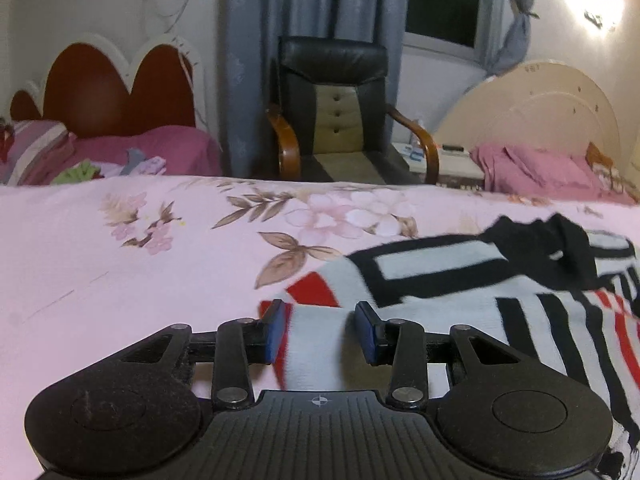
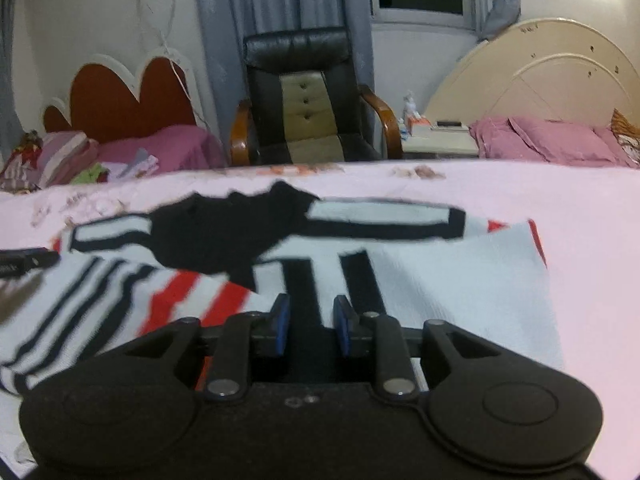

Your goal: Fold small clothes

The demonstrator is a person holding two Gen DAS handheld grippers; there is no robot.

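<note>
A white knit sweater point(image 1: 460, 280) with black and red stripes and a black collar lies spread on the pink floral bedcover point(image 1: 140, 280). My left gripper point(image 1: 322, 330) hovers at the sweater's left sleeve end point(image 1: 316, 344). Its blue pads stand apart, the white and red cuff lies between and under them, and they do not press on it. My right gripper point(image 2: 312, 320) is over the sweater point(image 2: 440, 280) body. Its pads are a little apart above a black stripe, with nothing pinched. A dark part at the left edge of the right wrist view may be the other gripper.
Beyond the bed's far edge stand a black armchair point(image 1: 336, 112), a red headboard point(image 1: 116, 92) with pink pillows and a pile of small clothes point(image 1: 116, 168), a nightstand point(image 2: 440, 136) and a cream headboard point(image 2: 540, 80). Bare bedcover stretches to the left of the sweater.
</note>
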